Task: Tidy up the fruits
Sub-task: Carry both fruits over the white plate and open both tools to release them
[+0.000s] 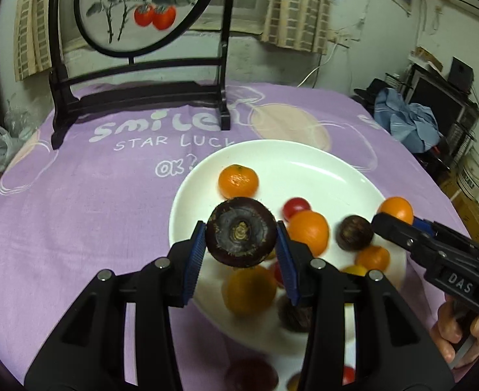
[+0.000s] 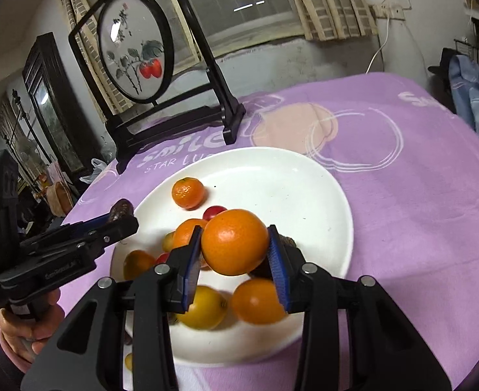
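My left gripper (image 1: 241, 239) is clamped on a dark purple mangosteen (image 1: 241, 231), both blue pads pressed against its sides, the fruit raised clear of the white plate (image 1: 272, 159) with its flat underside turned toward my camera. My right gripper (image 2: 235, 244) is closed on an orange (image 2: 235, 241), gripped between its blue pads and also held up above the plate. From my left gripper, the plate lies just ahead and below; a small tangerine (image 1: 238, 181) sits beyond the mangosteen, a red cherry tomato (image 1: 296, 208) and another orange (image 1: 308, 232) lie just to its right, and a second dark mangosteen (image 1: 355, 232) lies further right, near the tip of my right gripper (image 1: 390, 226). Below my right gripper rest a yellow fruit (image 2: 203, 308) and one more orange (image 2: 257, 301), both blurred, on the near part of the plate. My left gripper (image 2: 122, 220) shows to the left of my right one, at the plate's left rim. The plate stands on a purple tablecloth (image 1: 76, 195), and well beyond both grippers a dark wooden stand with a round painted screen (image 1: 141, 6) stands at the far side of the table.
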Motion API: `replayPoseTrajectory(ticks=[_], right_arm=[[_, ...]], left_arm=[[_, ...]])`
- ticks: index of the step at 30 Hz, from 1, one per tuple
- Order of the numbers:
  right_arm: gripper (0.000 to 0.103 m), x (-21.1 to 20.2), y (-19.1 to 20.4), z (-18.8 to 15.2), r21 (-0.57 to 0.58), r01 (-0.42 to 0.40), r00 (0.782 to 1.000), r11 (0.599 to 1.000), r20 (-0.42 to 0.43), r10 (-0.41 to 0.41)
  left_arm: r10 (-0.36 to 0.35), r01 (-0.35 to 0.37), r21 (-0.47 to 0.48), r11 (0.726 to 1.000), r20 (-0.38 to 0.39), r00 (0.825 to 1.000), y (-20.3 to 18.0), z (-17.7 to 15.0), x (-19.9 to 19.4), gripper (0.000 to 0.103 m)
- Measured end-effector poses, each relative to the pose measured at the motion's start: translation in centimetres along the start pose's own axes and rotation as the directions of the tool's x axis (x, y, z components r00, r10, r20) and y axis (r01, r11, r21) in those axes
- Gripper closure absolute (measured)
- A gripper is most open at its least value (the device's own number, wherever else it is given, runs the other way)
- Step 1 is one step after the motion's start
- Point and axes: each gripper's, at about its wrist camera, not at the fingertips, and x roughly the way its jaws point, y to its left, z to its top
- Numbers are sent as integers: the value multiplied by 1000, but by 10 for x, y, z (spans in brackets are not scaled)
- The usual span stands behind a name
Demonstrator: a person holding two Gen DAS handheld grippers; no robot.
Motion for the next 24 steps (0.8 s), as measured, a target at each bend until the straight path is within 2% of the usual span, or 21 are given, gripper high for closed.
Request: replayPoseTrajectory(ticks=[4, 6, 7, 8, 9, 10, 12, 15, 18, 24], right_arm=[[64, 10, 1, 2, -18, 5, 1000, 1000, -16, -6], [57, 13, 3, 2, -27, 6, 1000, 1000, -27, -7], [56, 10, 4, 2, -29, 9, 1000, 1000, -24, -10], [55, 4, 5, 2, -28, 1, 1000, 1000, -14, -1], [54, 0, 7, 3, -28, -10, 1000, 1000, -4, 10], [51, -6, 9, 3, -32, -21, 1000, 999, 6, 21], [47, -21, 18, 1, -52, -42, 999, 998, 31, 44], [47, -36, 32, -10, -87, -69, 997, 994, 27, 72], [47, -46, 47, -30, -114, -104, 995, 988, -9, 103], [46, -60, 75, -65, -153, -158, 985, 976, -91, 145]], left_arm=[[12, -12, -24, 1000, -15, 1000, 6, 5, 12, 60], [20, -21, -21, 1000, -31, 999, 7, 3, 18, 59], [26, -27, -25, 999, -36, 999, 8, 2, 18, 47], [39, -40, -32, 999, -27, 999, 10, 1, 15, 31], [54, -55, -36, 998, -7, 998, 10, 0, 9, 25], [67, -67, -38, 997, 13, 998, 10, 1, 2, 23], [64, -63, -35, 997, 39, 997, 9, 2, -12, 13], [75, -72, -41, 997, 82, 994, 9, -4, -34, 6], [133, -131, -33, 991, 97, 986, 15, -21, -49, 3], [194, -187, -91, 978, 74, 978, 43, -57, -68, 2]])
